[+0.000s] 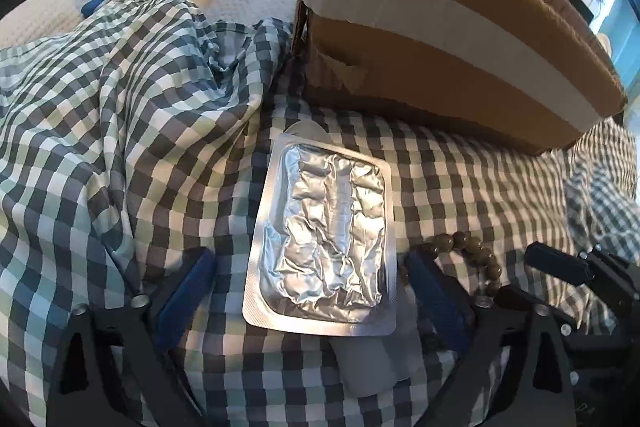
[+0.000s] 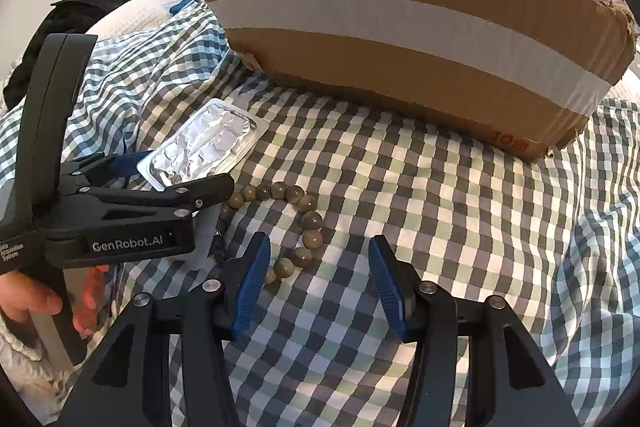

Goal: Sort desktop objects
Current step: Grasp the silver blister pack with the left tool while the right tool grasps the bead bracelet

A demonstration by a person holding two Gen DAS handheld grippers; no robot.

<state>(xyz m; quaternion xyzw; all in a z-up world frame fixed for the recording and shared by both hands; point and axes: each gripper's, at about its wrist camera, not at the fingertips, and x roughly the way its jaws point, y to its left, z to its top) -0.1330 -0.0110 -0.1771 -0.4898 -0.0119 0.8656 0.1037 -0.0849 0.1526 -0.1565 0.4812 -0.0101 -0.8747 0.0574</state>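
Our left gripper (image 1: 308,291) is spread wide around the foil blister pack (image 1: 326,239), which lies flat between its fingers on the checkered cloth (image 1: 120,147). We should close squarely on its edges. Our right gripper (image 2: 320,279) is spread too, the bead bracelet (image 2: 288,223) just ahead-left. The cardboard box (image 2: 400,27) beyond shows only something pale inside.

Support: rumpled grey, green and white checked cloth (image 2: 400,187). Directly on it: open brown cardboard box with white tape band (image 2: 400,39), far right; silver foil blister pack (image 1: 324,247), left; string of olive-brown round beads (image 2: 300,223), near, beside the pack.
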